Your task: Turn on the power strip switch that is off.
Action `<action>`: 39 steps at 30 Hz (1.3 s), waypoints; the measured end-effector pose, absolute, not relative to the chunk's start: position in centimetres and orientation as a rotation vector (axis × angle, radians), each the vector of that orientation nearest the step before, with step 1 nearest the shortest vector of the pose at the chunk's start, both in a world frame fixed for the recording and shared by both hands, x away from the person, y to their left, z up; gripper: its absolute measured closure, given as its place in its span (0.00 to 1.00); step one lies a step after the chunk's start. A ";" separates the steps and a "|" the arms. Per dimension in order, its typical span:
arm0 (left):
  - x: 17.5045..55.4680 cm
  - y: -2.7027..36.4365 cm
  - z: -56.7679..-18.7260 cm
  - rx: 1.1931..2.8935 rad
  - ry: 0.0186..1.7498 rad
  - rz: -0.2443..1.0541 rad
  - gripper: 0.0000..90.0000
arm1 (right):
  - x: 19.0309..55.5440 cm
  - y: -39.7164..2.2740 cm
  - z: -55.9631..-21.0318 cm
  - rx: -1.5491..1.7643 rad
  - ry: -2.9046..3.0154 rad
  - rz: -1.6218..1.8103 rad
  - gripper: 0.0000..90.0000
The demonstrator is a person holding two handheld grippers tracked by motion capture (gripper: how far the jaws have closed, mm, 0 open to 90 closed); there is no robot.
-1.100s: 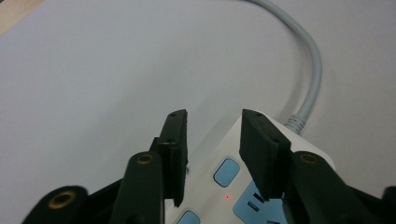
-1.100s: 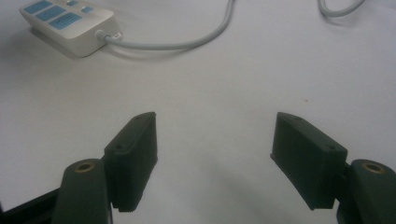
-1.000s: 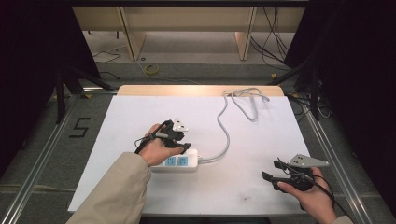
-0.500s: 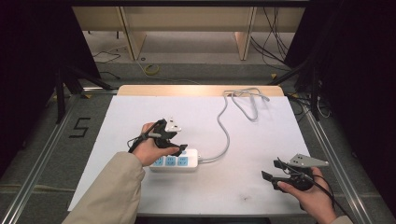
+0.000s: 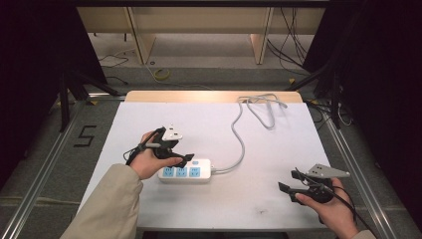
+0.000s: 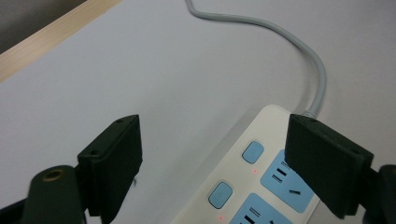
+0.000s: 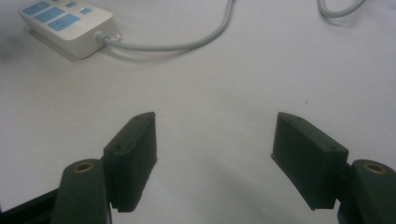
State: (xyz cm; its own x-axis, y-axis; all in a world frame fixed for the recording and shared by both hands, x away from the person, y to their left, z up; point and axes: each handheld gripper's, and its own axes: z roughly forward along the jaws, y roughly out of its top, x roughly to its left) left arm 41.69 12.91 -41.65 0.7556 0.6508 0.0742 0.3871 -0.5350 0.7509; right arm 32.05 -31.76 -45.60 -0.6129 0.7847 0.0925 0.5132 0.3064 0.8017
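Observation:
A white power strip [image 5: 185,171] with blue sockets lies at the middle of the white table [image 5: 199,124]. Its grey cable [image 5: 241,139] runs toward the back right. My left gripper [image 5: 181,152] hovers over the strip's left half. Its jaws have just been opening and stand wide apart with nothing gripped. In the left gripper view the strip [image 6: 261,121], with its blue switches and small red lights, lies beyond the left gripper [image 6: 215,158]. My right gripper [image 5: 287,180] rests open at the front right. The right gripper [image 7: 215,154] faces bare table, the strip [image 7: 65,25] and its cable [image 7: 187,44].
The cable ends in loose loops [image 5: 263,107] near the table's back right corner. A wooden strip [image 5: 209,96] edges the table's far side. Metal rails [image 5: 45,169] run along both sides, and a "5" mark [image 5: 85,135] lies on the floor at the left.
My left gripper has drawn back to the left along the power strip and its jaws have spread wider. The right gripper has stayed put.

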 end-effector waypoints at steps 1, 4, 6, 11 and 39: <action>41.6 12.9 -41.7 2.195 0.773 0.446 0.21 | 32.0 -31.7 -45.6 1.171 2.262 1.209 0.34; 41.3 13.2 -41.7 2.199 0.766 0.438 0.20 | 32.0 -31.7 -45.6 1.169 2.262 1.209 0.34; 41.1 13.4 -41.8 2.197 0.766 0.443 0.19 | 32.0 -31.7 -45.6 1.168 2.261 1.211 0.34; 40.8 14.3 -41.7 2.197 0.765 0.472 0.20 | 32.0 -31.7 -45.6 1.168 2.262 1.214 0.34; 39.2 19.0 -42.9 2.150 0.844 0.514 0.18 | 32.1 -31.6 -45.7 1.168 2.266 1.216 0.34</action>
State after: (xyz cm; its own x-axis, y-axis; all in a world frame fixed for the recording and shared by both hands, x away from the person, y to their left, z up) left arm 39.15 18.99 -42.90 0.7009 0.7077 0.0885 0.4037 -0.4960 0.7688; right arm 32.11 -31.61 -45.66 -0.6169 0.7810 0.0970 0.5125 0.3051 0.8027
